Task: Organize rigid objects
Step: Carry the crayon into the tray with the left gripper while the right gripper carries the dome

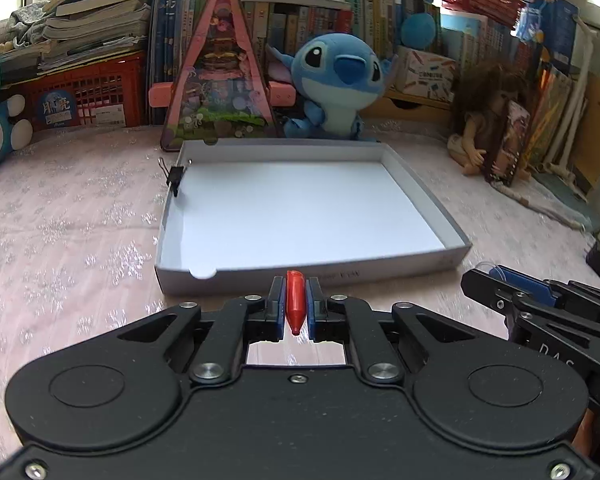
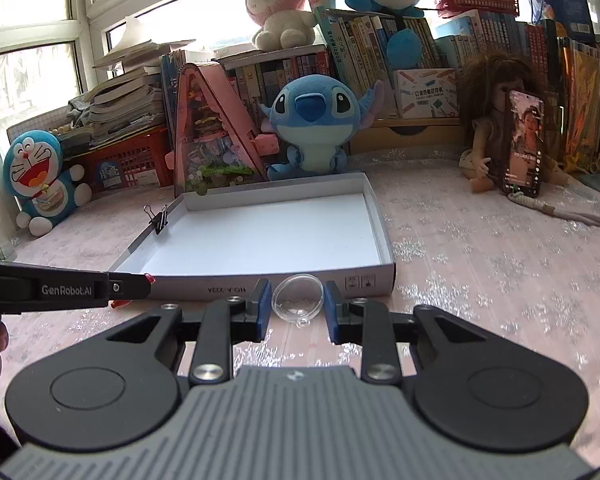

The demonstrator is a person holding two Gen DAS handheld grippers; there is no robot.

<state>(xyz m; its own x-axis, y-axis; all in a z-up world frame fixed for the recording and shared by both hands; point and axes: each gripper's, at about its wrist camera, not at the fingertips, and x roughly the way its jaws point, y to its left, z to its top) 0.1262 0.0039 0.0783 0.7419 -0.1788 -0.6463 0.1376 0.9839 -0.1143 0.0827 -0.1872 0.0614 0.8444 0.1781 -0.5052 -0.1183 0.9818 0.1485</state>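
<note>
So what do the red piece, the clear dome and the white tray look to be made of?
Red piece in the left hand-held gripper: looks like glossy moulded plastic, possibly wax, going by its smooth sheen.
Clear dome between the right hand-held gripper fingers: transparent hard plastic, see-through with a small loop.
White tray: matte cardboard, with folded walls and a thumb notch.

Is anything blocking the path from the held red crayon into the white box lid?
Only the tray's own near wall, directly ahead of the red crayon in the left gripper. The tray interior shows nothing; a binder clip sits on its left wall.
</note>
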